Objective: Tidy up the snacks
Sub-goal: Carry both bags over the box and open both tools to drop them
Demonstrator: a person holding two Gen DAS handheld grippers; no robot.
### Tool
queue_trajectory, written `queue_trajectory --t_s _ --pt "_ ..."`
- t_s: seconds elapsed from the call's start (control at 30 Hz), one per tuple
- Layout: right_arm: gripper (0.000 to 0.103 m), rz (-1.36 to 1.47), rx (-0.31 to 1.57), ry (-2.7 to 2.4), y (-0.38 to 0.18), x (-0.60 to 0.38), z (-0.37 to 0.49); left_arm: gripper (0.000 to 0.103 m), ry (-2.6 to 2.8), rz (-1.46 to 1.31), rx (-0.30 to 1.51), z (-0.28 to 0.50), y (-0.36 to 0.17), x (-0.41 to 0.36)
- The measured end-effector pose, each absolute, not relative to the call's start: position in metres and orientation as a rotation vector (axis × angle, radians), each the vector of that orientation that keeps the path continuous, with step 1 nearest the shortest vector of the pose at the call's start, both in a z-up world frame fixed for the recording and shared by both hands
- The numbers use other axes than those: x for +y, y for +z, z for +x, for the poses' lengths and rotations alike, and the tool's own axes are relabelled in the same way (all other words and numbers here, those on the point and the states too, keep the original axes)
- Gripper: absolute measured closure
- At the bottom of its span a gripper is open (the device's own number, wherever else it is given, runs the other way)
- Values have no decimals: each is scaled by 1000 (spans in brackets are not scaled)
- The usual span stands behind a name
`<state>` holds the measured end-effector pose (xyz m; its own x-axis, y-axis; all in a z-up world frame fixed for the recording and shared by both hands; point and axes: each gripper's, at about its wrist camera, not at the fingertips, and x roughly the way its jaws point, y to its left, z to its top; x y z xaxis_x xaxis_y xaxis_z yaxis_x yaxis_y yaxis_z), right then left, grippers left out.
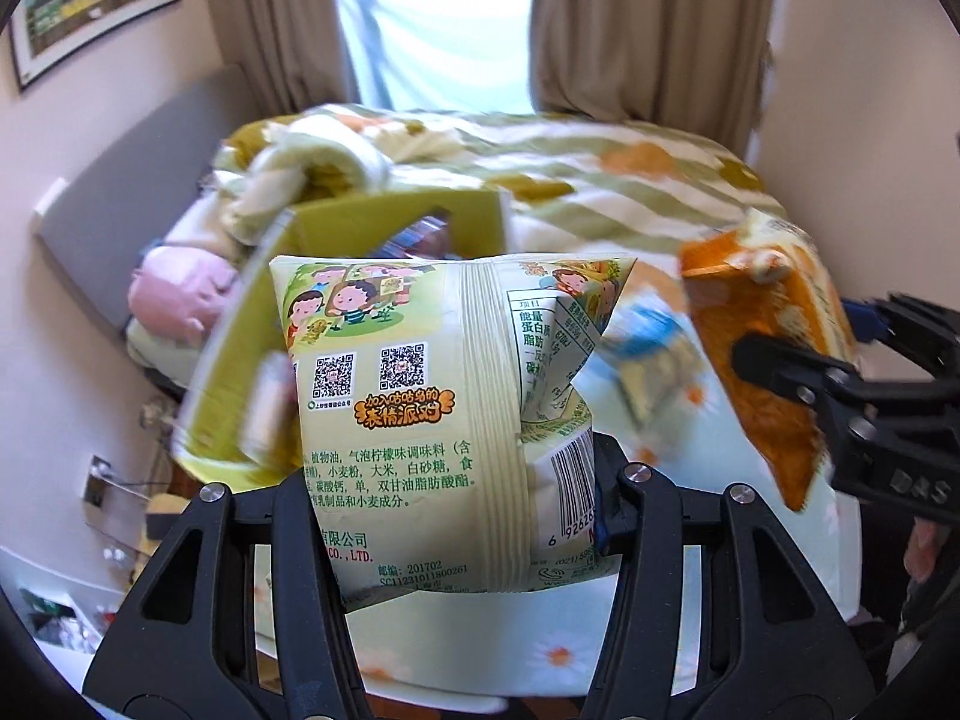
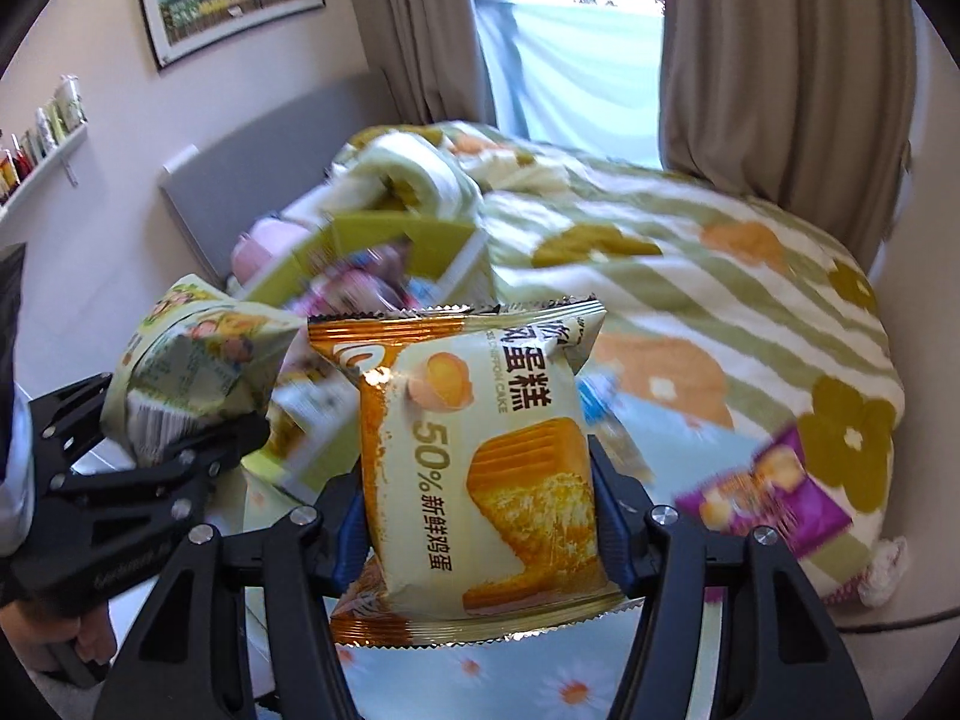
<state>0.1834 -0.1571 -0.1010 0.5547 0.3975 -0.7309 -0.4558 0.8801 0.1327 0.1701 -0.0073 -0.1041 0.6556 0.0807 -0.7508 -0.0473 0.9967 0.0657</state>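
Observation:
My left gripper (image 1: 456, 516) is shut on a pale green snack bag (image 1: 420, 408) with cartoon children and QR codes, held up above the bed. It also shows in the right wrist view (image 2: 192, 378), at the left. My right gripper (image 2: 480, 510) is shut on an orange and cream egg cake packet (image 2: 480, 456). That packet shows in the left wrist view (image 1: 774, 336), at the right. Behind both stands an olive-green cardboard box (image 1: 384, 222) with several packets inside, also in the right wrist view (image 2: 390, 240).
A purple snack packet (image 2: 774, 492) lies on the flowered blanket (image 2: 690, 276) at the right. A blue and white packet (image 1: 648, 348) lies between the held snacks. A pink plush toy (image 1: 180, 294) sits by the grey headboard (image 1: 150, 156). Curtains (image 1: 648, 30) hang behind.

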Motion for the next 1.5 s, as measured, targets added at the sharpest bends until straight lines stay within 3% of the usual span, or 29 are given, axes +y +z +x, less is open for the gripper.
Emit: queue_trajectory --t_s 0.2,0.53,0.6,0.67,0.7,1.33,1.37,1.43,1.47,1.5 --pt "46 -46 805 542 -80 -94 196 55 109 39 883 202 -95 70" --pt "46 5 841 504 -78 -14 228 54 31 78 1005 264 -134 150" --pt "46 14 855 484 -81 -4 231 43 10 83 1030 272 -141 156" --pt "46 18 869 467 -85 3 233 3 -10 73 1044 277 -146 159" --pt "46 19 875 459 -87 5 234 0 -12 70 1032 276 -145 162" --pt "44 35 971 460 -122 60 237 0 9 45 998 229 -136 217" --pt "43 40 975 462 -124 60 238 0 14 46 999 228 -136 219" --pt "29 68 970 462 -126 56 237 0 24 48 999 224 -137 223" --pt "11 78 966 460 -127 54 236 0 25 48 999 222 -138 224" --pt "1 91 961 460 -127 52 235 0 28 50 1000 221 -139 224"
